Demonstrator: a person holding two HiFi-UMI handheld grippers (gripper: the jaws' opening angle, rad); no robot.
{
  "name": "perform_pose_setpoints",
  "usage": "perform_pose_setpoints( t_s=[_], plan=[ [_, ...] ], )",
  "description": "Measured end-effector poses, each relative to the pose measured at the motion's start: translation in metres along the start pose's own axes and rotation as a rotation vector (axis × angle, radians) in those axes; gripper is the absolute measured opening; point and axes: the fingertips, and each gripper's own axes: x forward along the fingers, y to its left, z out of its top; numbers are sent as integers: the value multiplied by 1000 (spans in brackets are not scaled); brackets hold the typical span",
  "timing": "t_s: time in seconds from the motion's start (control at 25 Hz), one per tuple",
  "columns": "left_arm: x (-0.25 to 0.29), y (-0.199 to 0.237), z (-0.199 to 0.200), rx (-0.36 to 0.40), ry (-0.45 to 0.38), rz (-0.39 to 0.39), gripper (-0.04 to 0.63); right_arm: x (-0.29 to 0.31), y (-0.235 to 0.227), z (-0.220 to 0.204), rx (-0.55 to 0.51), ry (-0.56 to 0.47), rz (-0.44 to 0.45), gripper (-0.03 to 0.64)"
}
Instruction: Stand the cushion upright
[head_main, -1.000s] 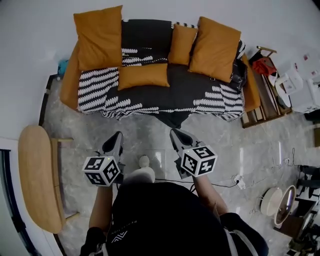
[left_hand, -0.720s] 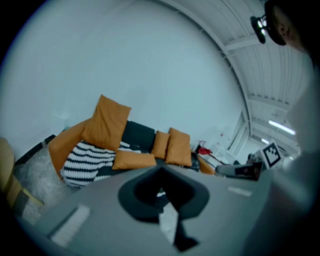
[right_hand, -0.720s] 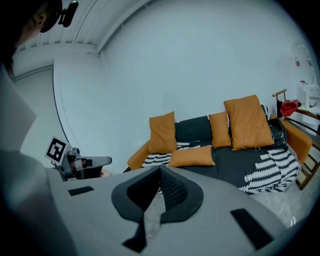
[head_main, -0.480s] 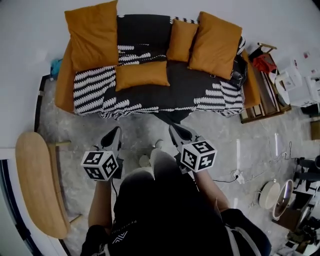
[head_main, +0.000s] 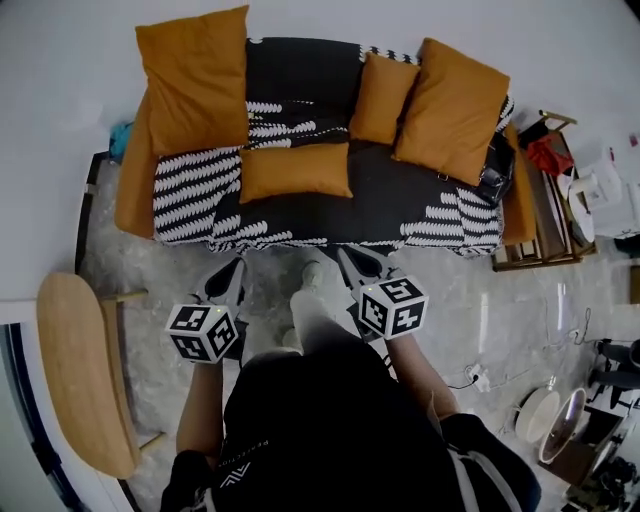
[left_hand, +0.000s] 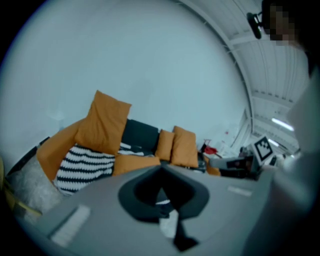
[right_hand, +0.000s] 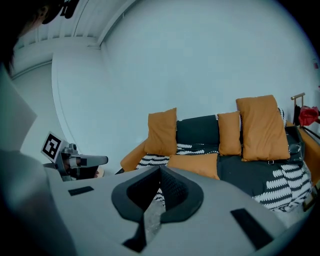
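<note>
Orange cushion (head_main: 295, 170) flat on sofa (head_main: 385, 200) seat. Pressed together, empty, before sofa: left claw (head_main: 236, 266), right claw (head_main: 352, 258). Risks pinching striped throw (head_main: 190, 185) too, cushion slumping back.

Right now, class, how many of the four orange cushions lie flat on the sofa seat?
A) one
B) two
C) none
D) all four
A: only the flat cushion lies on the seat of the sofa, while the left cushion, the middle cushion and the right cushion lean upright against the backrest.
</note>
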Motion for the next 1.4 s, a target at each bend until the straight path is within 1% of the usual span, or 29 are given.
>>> perform_pose_setpoints(
  t_s=[0.16,0.32,0.4,0.56,0.76,0.96,1.2,1.4],
  plan=[
    [32,8,17,11,19,4,3,29,-21,17,3,16,23,-2],
    [65,10,26,52,68,7,3,51,-41,30,4,42,33,6],
    [78,13,27,59,91,8,3,61,-50,34,-1,56,36,14],
    [101,16,26,34,136,6,5,80,-65,36,-20,98,52,42],
    [124,22,32,10,156,15,5,100,-78,45,-30,114,78,74],
    [148,30,35,17,181,24,11,117,-95,49,-2,125,83,100],
    [171,39,31,19,215,42,65,133,-117,42,24,142,67,122],
    [183,46,22,36,245,57,130,145,-129,29,55,167,42,174]
  ],
)
